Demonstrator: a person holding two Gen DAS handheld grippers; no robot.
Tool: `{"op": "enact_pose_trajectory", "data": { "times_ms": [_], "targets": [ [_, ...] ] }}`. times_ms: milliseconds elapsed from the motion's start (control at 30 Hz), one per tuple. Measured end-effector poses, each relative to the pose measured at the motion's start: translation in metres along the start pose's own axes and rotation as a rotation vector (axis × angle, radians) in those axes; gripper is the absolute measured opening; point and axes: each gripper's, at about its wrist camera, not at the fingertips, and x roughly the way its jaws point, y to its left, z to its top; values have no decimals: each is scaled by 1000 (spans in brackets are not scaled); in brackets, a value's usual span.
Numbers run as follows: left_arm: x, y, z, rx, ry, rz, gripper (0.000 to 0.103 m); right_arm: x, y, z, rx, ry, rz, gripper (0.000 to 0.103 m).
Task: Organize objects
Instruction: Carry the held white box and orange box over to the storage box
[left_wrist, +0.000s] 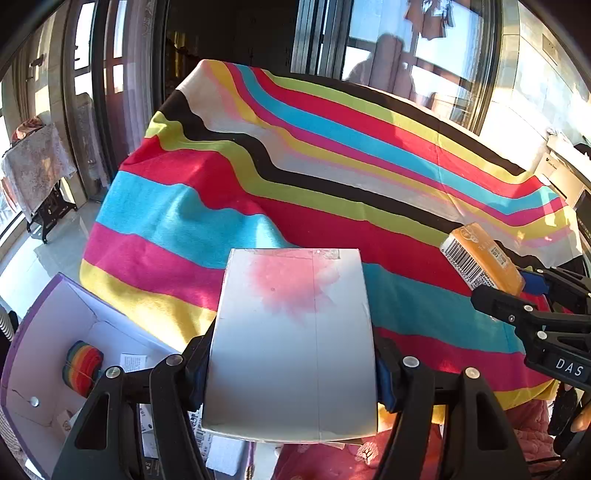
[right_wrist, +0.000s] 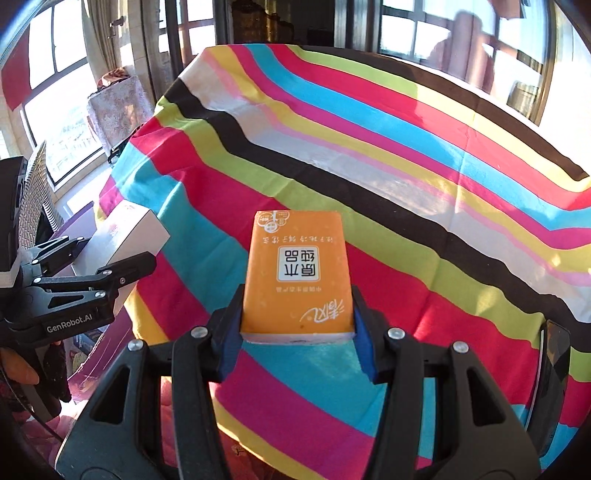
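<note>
Left wrist: left tool (left_wrist: 291, 369) clamps a white carton (left_wrist: 291, 343) by its long sides over the striped tabletop (left_wrist: 332, 177); looks light, stiff, crushable.

Right wrist: right tool (right_wrist: 297, 343) pinches an orange tissue pack (right_wrist: 297, 273) at its near end; probably soft, slippery wrap.

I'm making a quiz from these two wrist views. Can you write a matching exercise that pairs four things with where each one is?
Things:
1. white box
2. orange tissue pack
3. rainbow-coloured round item
4. striped cloth

Places:
A. inside the open purple-edged box
B. clamped in the left gripper
C. draped over the table
D. clamped in the right gripper

Pairs: 1-B, 2-D, 3-A, 4-C
</note>
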Motion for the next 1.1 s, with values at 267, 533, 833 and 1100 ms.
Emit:
{"op": "enact_pose_trajectory", "data": {
  "times_ms": [267,533,833,1100],
  "targets": [
    [-30,39,-19,-63,-31,59,67,-12,54,2,-155,-24,66,56],
    [-41,78,-37,-144,-14,128,67,-7,95,2,-267,6,144,56],
    [-61,121,-54,-218,-28,224,67,-2,157,8,-439,30,240,56],
    [-75,151,-61,-283,-35,286,67,5,210,12,-560,51,320,56]
  ]
}}
